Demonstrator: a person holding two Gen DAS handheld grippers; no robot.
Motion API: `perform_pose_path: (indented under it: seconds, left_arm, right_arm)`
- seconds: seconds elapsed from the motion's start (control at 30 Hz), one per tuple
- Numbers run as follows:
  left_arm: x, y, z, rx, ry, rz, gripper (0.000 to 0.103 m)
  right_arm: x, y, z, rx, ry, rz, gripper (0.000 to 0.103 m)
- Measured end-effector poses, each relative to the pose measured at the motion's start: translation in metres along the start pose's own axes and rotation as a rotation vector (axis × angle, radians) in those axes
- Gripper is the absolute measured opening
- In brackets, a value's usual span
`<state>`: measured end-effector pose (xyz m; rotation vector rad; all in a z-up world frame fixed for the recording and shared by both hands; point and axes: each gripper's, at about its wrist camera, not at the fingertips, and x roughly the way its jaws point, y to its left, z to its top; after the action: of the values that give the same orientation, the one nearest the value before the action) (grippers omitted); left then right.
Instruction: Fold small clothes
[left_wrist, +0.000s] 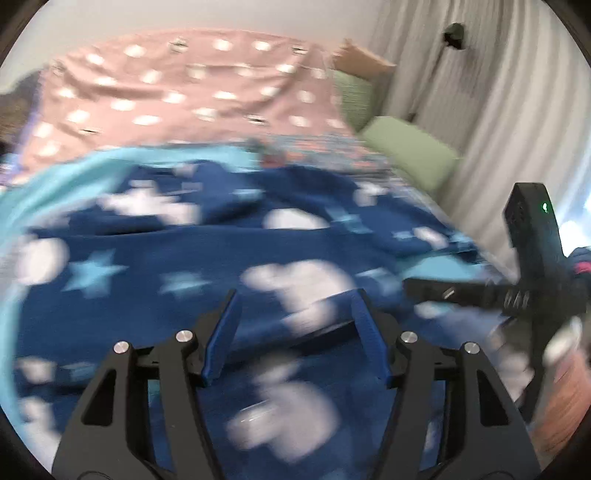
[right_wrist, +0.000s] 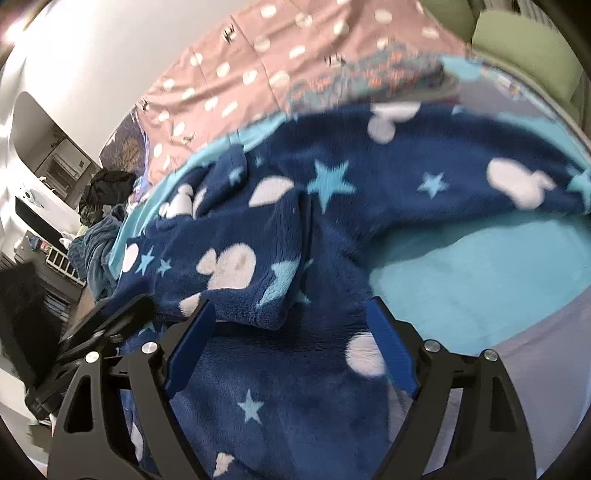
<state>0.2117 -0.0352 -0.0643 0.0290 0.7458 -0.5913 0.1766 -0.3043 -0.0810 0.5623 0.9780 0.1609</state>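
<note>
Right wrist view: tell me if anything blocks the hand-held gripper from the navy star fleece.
Nothing visible does. The right hand-held gripper is open directly over the navy star fleece, its folded flap just ahead between the fingers. No other object lies between.

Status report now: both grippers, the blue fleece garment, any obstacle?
Left gripper open, empty. Right gripper open, empty. Blue star fleece garment lies rumpled, one part folded over. Nothing in the way.

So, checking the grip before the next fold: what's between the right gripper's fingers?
In the right wrist view, the right gripper is open; only the navy star-print fleece garment lies between its fingers, not pinched.
</note>
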Motion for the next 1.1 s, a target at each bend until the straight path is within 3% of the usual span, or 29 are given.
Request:
perform_pose_path:
  seconds: [0.13, 0.2, 0.37, 0.43, 0.5, 0.6, 0.67, 0.8, 0.87, 1.0, 1.1]
  left_arm:
    - [-0.042, 0.069, -0.025, -0.044, -0.015, 0.255, 0.065]
    - [-0.059, 0.1, -0.037, -0.086, -0.009, 0.335, 0.065]
    - [-0.073, 0.133, -0.066, -0.083, 0.053, 0.421, 0.067]
    - [-0.065, 0.139, -0.071, -0.065, 0.082, 0.464, 0.067]
    - [-0.054, 0.148, -0.069, -0.092, 0.105, 0.48, 0.068]
    - [-0.047, 0.156, -0.06, -0.111, 0.099, 0.517, 0.068]
    - [-0.043, 0.159, -0.054, -0.113, 0.095, 0.531, 0.067]
    - [-0.042, 0.154, -0.054, -0.084, 0.096, 0.549, 0.067]
    - [-0.043, 0.154, -0.054, -0.089, 0.095, 0.545, 0.067]
    - [-0.042, 0.16, -0.054, -0.115, 0.103, 0.544, 0.067]
    - [-0.039, 0.159, -0.053, -0.105, 0.112, 0.549, 0.067]
  right_arm:
    - [0.019, 0.003, 0.011, 0.0, 0.013, -0.025, 0.088]
    - [0.027, 0.005, 0.018, -0.017, 0.004, -0.061, 0.088]
    - [0.049, 0.016, 0.035, 0.001, -0.001, -0.172, 0.088]
    - [0.05, 0.03, 0.035, -0.045, -0.008, -0.28, 0.075]
    - [0.052, 0.042, 0.033, -0.09, 0.004, -0.378, 0.05]
    - [0.049, 0.044, 0.031, -0.082, 0.003, -0.402, 0.037]
    - [0.042, 0.037, 0.031, -0.031, 0.011, -0.371, 0.034]
    - [0.025, 0.029, 0.023, 0.022, 0.012, -0.311, 0.039]
    - [0.019, 0.031, 0.02, 0.003, -0.003, -0.283, 0.047]
    - [0.017, 0.04, 0.017, -0.046, -0.025, -0.272, 0.048]
    - [0.035, 0.041, 0.025, -0.063, 0.031, -0.247, 0.059]
